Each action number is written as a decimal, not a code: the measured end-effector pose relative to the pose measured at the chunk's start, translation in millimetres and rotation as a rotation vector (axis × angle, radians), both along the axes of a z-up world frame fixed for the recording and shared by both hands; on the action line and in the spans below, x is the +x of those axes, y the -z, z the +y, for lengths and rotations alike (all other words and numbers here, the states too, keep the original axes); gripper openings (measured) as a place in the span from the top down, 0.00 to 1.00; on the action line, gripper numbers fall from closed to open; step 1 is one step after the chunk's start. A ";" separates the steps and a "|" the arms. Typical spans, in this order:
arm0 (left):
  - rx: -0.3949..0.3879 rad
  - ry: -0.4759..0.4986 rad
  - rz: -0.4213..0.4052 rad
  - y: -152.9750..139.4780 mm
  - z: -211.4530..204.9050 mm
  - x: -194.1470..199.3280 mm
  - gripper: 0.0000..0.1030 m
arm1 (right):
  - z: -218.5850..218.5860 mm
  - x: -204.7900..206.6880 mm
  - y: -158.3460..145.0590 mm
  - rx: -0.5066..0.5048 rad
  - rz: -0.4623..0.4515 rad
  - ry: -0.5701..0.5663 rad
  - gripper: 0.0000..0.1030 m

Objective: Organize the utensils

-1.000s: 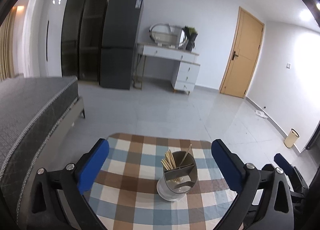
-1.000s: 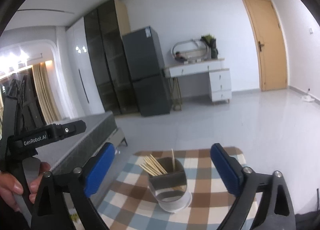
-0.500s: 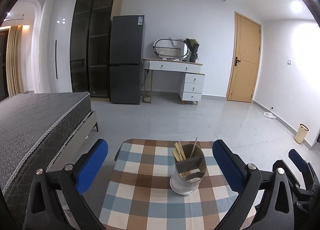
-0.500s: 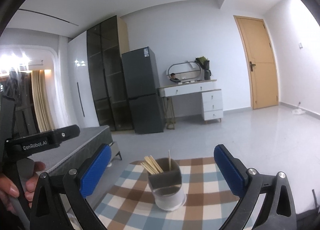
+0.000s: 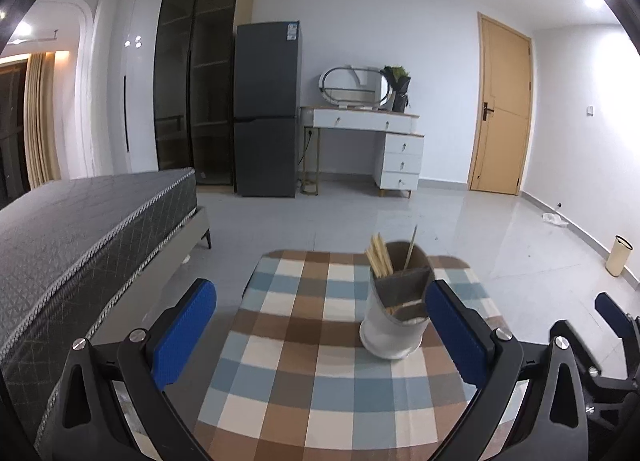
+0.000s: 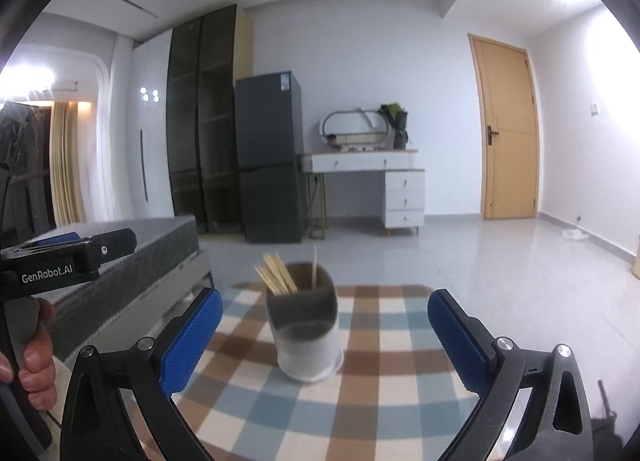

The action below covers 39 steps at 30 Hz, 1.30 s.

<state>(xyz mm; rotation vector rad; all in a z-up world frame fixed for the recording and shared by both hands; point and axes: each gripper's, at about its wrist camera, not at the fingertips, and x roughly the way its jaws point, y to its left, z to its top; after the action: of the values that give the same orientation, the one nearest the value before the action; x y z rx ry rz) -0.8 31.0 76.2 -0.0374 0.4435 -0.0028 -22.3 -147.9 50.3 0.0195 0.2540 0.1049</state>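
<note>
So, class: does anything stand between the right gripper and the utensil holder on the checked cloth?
Nothing visible does. The right gripper is open, and the holder stands upright on the cloth ahead, roughly between its fingers, with only bare cloth between.

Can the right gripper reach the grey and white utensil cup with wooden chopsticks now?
Probably yes. The right gripper is open, the utensil cup stands between its fingers ahead, and nothing blocks the checked tablecloth.
</note>
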 end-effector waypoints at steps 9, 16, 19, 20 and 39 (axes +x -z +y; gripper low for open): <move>0.038 0.006 0.046 31.7 -8.1 10.6 0.01 | -6.4 6.2 18.1 0.004 0.080 0.004 0.00; 0.043 0.001 0.131 51.6 -10.1 27.0 0.01 | -11.2 20.7 43.1 0.007 0.176 -0.001 0.00; 0.054 -0.001 0.145 54.4 -13.3 29.0 0.01 | -13.8 26.4 47.2 0.038 0.199 -0.001 0.00; 0.050 0.003 0.150 53.9 -14.3 28.7 0.01 | -14.0 28.2 48.0 0.047 0.212 -0.004 0.00; 0.044 -0.009 0.151 53.0 -10.0 25.1 0.01 | -9.8 23.2 42.6 0.029 0.200 -0.009 0.00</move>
<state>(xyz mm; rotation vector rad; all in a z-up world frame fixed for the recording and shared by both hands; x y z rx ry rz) 24.3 21.0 23.2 0.0041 0.5945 0.0187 0.9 -157.7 7.8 0.0578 0.4526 0.1161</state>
